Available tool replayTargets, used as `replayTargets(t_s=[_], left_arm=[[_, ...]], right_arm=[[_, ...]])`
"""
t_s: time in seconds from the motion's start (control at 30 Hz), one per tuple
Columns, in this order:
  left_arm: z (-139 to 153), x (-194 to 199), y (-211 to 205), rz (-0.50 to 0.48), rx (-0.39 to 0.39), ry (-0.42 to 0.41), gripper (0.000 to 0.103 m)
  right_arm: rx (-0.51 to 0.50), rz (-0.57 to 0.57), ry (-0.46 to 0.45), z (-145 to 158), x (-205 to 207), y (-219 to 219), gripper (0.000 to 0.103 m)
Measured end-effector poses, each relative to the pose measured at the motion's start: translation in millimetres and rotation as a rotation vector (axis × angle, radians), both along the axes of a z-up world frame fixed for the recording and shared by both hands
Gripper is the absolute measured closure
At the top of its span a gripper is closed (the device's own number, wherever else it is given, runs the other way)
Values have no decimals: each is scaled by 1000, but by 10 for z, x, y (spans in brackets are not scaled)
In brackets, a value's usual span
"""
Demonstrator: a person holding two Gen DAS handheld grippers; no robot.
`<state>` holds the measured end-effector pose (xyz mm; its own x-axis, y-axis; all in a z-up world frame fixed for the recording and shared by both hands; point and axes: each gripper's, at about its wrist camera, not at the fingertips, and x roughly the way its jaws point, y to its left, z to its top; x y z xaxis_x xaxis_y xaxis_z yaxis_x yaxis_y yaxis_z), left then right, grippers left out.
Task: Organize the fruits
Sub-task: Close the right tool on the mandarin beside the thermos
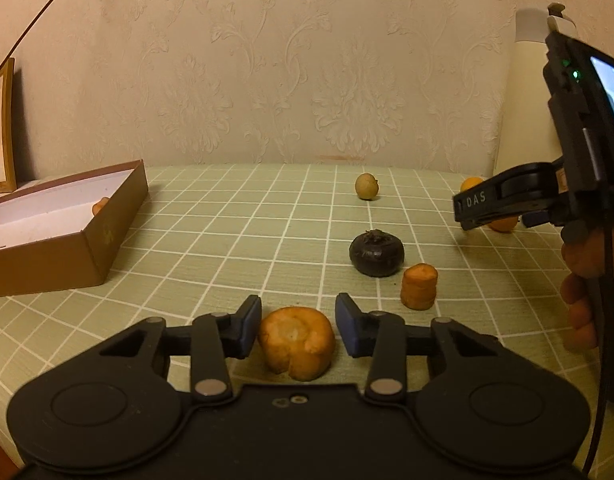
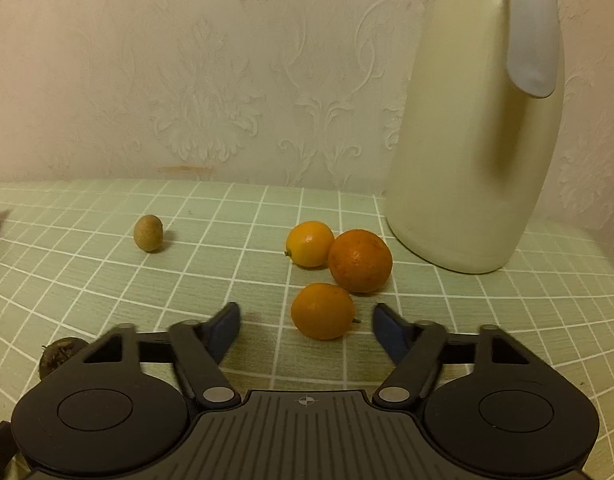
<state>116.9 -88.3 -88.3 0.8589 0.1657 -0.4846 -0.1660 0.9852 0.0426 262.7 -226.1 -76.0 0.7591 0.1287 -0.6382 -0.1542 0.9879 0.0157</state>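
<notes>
While the box (image 1: pixel 107 216) wall hides most of one orange piece inside:
Left tongs (image 1: pixel 298 326): spread around a carrot stub (image 1: pixel 297 342), pads just clear.
Right tongs (image 2: pixel 306 326): spread, empty, a small orange (image 2: pixel 322 311) on the tablecloth (image 2: pixel 107 280) just ahead.

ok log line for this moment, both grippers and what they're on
left gripper: jaws around carrot chunk, not clamped | right gripper: open, nearest orange fruit between jaws | box: open
</notes>
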Motion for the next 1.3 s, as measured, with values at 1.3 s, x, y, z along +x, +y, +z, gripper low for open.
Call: replayTargets(t_s=[1.3], left_arm=[[93,-107,81,-16,-14,-11,77]], right_arm=[[16,-5,-2,127,-145,-93,65]])
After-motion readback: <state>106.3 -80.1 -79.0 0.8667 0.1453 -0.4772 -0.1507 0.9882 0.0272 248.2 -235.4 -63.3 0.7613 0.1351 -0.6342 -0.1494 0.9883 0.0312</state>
